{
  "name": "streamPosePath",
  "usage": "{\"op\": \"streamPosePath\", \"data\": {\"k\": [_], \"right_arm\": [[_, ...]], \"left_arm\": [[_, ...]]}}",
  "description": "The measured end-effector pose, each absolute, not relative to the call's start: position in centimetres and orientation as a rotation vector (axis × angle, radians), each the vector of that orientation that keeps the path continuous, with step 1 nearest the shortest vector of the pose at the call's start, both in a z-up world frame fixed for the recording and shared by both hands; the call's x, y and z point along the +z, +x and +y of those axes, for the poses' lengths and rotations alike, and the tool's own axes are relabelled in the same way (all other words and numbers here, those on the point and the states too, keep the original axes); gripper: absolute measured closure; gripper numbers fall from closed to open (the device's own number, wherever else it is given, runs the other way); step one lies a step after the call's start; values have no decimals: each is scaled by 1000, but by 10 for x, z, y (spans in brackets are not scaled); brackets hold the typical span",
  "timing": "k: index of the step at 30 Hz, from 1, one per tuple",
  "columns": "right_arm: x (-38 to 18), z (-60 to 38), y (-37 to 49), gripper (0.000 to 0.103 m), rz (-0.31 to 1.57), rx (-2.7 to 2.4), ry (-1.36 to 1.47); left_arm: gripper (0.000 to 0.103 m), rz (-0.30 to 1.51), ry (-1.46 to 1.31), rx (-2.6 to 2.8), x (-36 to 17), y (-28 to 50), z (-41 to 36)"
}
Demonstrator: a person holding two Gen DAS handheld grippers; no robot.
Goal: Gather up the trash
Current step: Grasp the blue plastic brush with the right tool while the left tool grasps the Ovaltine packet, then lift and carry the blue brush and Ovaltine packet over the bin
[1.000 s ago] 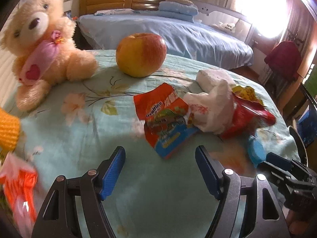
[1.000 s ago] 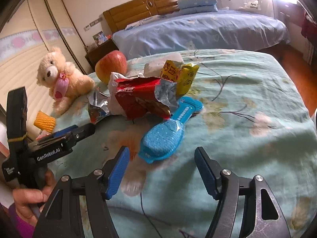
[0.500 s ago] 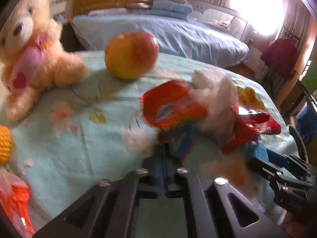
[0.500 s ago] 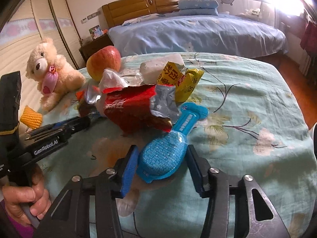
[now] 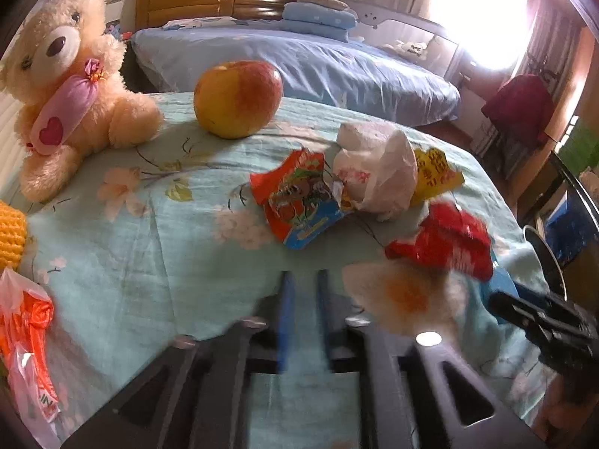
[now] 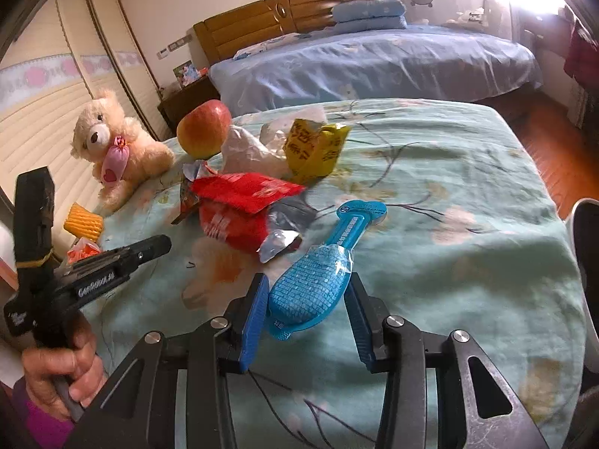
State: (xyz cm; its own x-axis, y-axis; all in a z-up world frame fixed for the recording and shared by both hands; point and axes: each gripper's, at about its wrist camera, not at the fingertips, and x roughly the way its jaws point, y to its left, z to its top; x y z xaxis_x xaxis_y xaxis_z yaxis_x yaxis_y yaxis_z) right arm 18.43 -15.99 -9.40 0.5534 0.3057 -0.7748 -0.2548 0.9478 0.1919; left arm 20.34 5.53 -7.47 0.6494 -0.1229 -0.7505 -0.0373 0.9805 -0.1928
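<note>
My right tongs point(image 6: 305, 301) have just been closing around the blue packet point(image 6: 318, 280) on the bed point(image 6: 468, 172); my left tongs point(image 5: 303, 292), just reopened slightly, hold nothing, short of the wrappers point(image 5: 299, 198).

The right gripper point(image 6: 305, 318) has closed around the blue package point(image 6: 318, 284). The left gripper point(image 5: 303, 321), wide open then shut, reopens slightly, empty.

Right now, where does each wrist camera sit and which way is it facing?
Left wrist: behind the left gripper, angled down over the bedspread at wrappers; its jaws, just opening, hold nothing.
Right wrist: behind the right gripper, whose closing jaws bracket the blue package; a hand shows.
Shared: apple, teddy bear, red wrapper.
</note>
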Motion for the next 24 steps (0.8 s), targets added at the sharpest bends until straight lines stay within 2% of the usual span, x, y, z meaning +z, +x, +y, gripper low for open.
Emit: {"op": "streamPosePath", "data": {"k": [1,2,6,13,15,17,19,24], "right_arm": [[-93,-162,184,61,926,329,63],[-93,-164,183,61,925,327,67],[-93,-174,180,61,924,311,82],[-95,-184,177,61,927,302,98],[-95,-186,177,61,926,301,101],[-94,-187,178,61,925,302,104],[-93,-188,178,61,922,305,108],[-90,-188,176,61,910,309,101]], "left_arm": [[59,857,-202,-38,-73,206,56],[50,850,-206,-26,-71,208,55],[41,844,-225,10,-71,227,54],[40,872,-293,19,-81,267,54],[43,873,-283,17,-84,272,51],[60,886,-269,6,-88,277,47],[62,893,-254,-2,-89,278,44],[50,875,-290,-11,-85,273,51]]}}
